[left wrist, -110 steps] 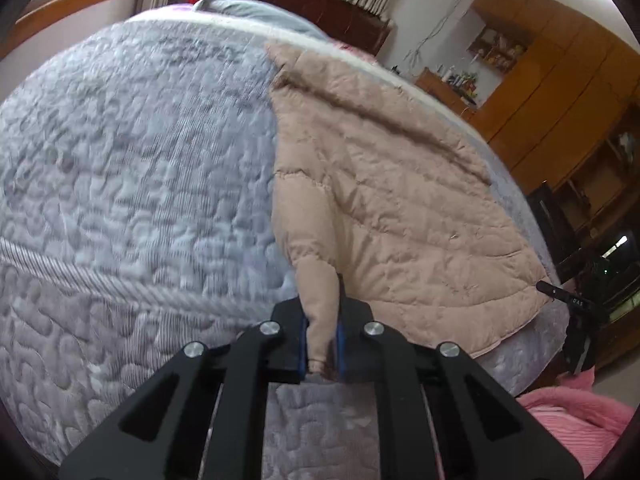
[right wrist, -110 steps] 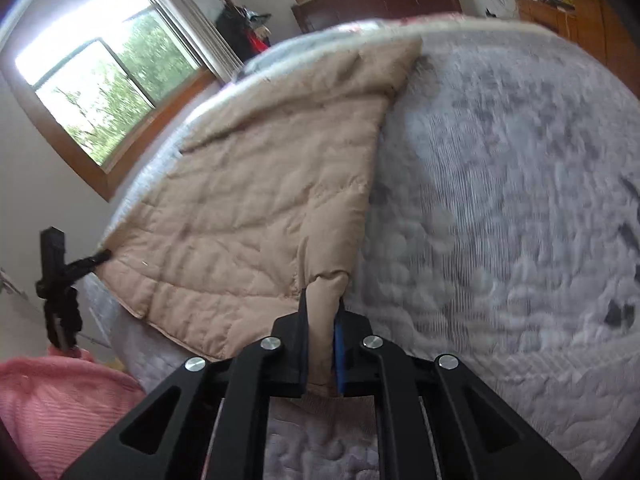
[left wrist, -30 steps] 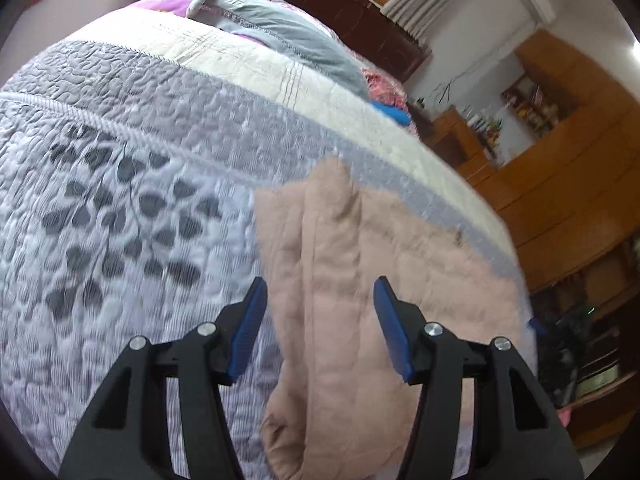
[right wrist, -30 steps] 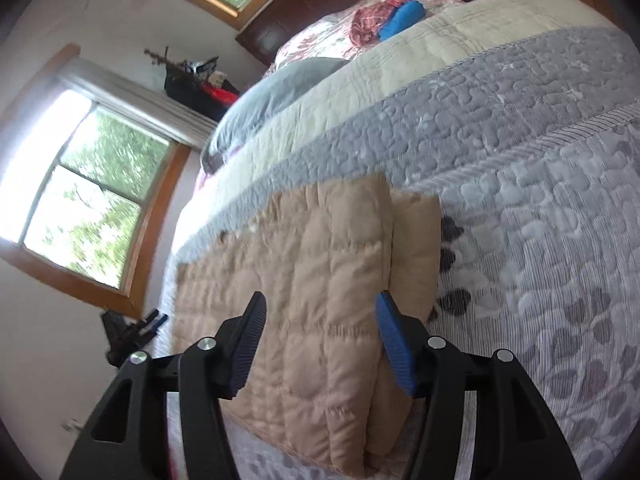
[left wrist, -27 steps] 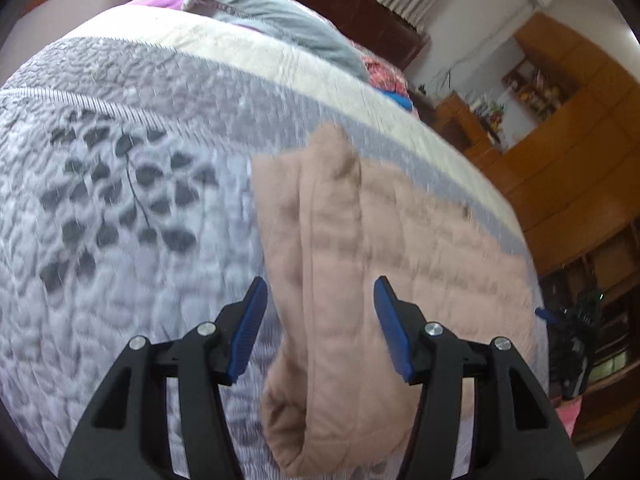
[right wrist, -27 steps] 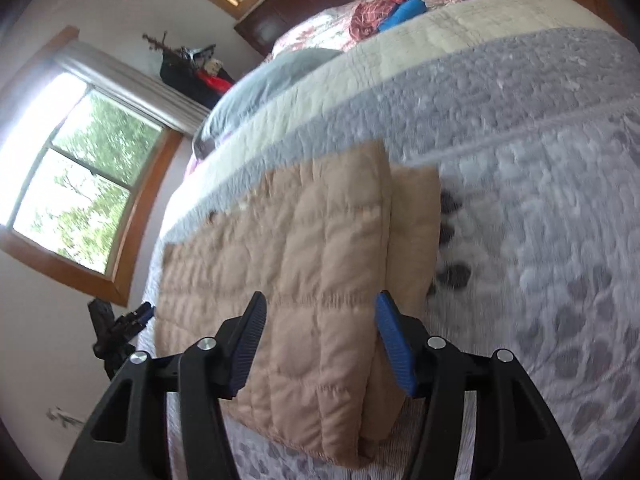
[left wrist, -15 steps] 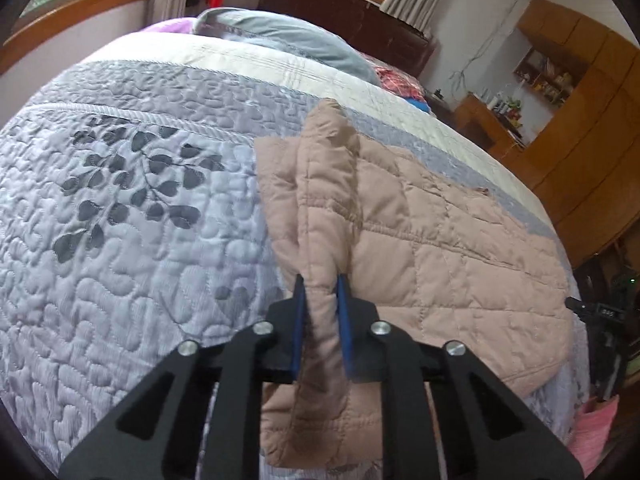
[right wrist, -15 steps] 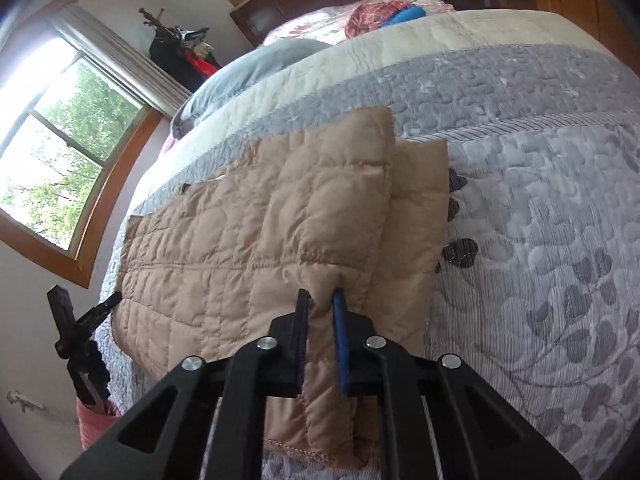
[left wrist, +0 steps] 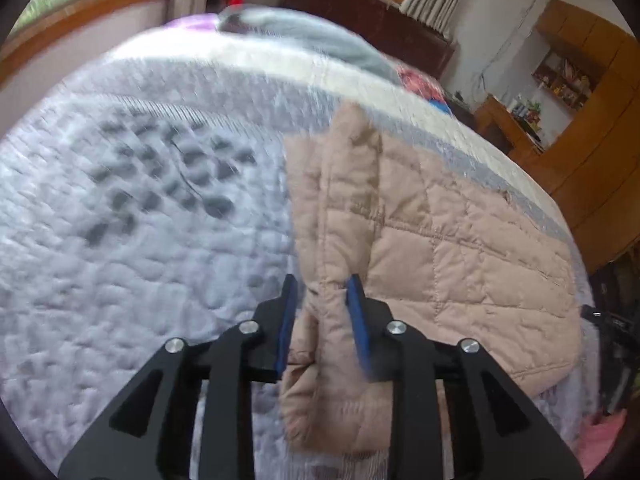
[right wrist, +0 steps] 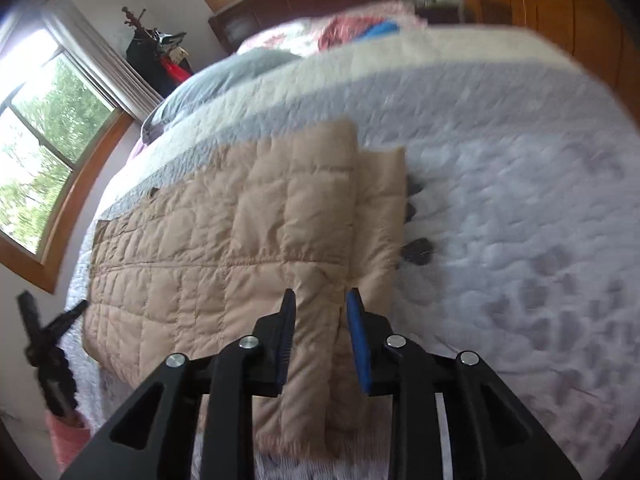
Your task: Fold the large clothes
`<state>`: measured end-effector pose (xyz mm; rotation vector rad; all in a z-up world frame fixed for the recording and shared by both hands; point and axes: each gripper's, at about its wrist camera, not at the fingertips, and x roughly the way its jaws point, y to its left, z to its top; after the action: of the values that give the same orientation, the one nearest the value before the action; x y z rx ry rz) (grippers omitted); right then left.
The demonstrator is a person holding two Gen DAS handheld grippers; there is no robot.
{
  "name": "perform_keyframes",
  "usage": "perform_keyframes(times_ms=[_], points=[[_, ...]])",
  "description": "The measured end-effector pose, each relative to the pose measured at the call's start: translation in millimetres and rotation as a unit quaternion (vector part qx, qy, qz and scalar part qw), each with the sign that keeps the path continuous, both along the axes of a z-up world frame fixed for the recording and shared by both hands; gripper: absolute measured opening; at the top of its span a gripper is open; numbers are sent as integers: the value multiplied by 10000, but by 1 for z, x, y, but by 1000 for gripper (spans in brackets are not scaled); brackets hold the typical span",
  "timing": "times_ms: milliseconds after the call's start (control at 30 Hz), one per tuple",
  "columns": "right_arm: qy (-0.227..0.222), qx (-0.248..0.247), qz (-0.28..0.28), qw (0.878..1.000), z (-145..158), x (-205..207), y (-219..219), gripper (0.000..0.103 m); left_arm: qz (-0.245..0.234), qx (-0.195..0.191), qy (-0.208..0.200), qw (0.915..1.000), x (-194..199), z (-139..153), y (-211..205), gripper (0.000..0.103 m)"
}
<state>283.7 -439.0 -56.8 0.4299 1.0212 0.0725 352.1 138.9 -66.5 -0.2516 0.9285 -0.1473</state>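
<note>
A beige quilted jacket [left wrist: 440,248] lies folded on the grey-white bedspread [left wrist: 140,240], its doubled long edge running away from me. My left gripper [left wrist: 321,300] sits low over that edge near the front. Its jaws are opening, and a ridge of the fabric stands between the blue pads, no longer squeezed. In the right wrist view the same jacket [right wrist: 240,240] spreads out to the left. My right gripper [right wrist: 320,312] straddles its folded edge with jaws opening, and the fabric lies slack between the pads.
Grey and patterned pillows [left wrist: 312,44] lie at the bed's head. Wooden cabinets [left wrist: 592,152] stand beyond the far side. A window [right wrist: 40,140] and a black stand [right wrist: 48,352] are beside the bed's edge, with something pink [left wrist: 604,440] on the floor.
From wide open a second ago, both grippers pinched the jacket's folded edge half a second ago. Their pads have since parted and the fabric has gone slack between them.
</note>
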Motion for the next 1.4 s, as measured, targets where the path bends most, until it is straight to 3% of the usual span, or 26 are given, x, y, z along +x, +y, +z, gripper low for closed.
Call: perform_keyframes(times_ms=[67, 200, 333, 500, 667, 867, 933, 967, 1000, 1067, 1133, 1200, 1400], points=[[-100, 118, 152, 9998, 12, -11, 8, 27, -32, 181, -285, 9994, -15, 17, -8, 26], [-19, 70, 576, 9983, 19, -25, 43, 27, -500, 139, -491, 9974, -37, 34, -38, 26], [227, -122, 866, 9959, 6, -27, 82, 27, -879, 205, -282, 9955, -44, 23, -74, 27], [576, -407, 808, 9942, -26, -25, 90, 25, -990, 576, 64, 9934, -39, -10, -87, 27], [638, -406, 825, 9937, -48, -21, 94, 25, -1115, 259, 230, 9932, -28, -33, -78, 27], [646, -280, 864, 9938, -35, -16, 92, 26, -1031, 230, 353, 9938, -25, -26, -73, 27], [409, -66, 960, 9945, -19, -24, 85, 32, -1085, -3, 332, 9935, -28, -11, -65, 40], [275, 63, 982, 9948, -11, -28, 78, 40, -1073, -84, 250, 9939, -29, -3, -60, 44], [128, 108, 915, 9957, -1, -32, 69, 47, -1035, -111, 152, 9945, -29, 4, -56, 49], [-17, 18, 676, 9977, 11, -33, 52, 52, -885, -63, -64, 9960, -25, 20, -42, 53], [-70, 86, 423, 9990, 16, -29, 30, 61, -749, -34, -135, 9971, -12, 27, -27, 67], [-57, 431, 316, 9986, 13, -21, 11, 74, -674, -110, -50, 9977, 4, 25, -10, 68], [127, 1030, 230, 9943, -17, 4, -16, 81, -572, -735, 276, 9953, 36, -1, 15, 69]])
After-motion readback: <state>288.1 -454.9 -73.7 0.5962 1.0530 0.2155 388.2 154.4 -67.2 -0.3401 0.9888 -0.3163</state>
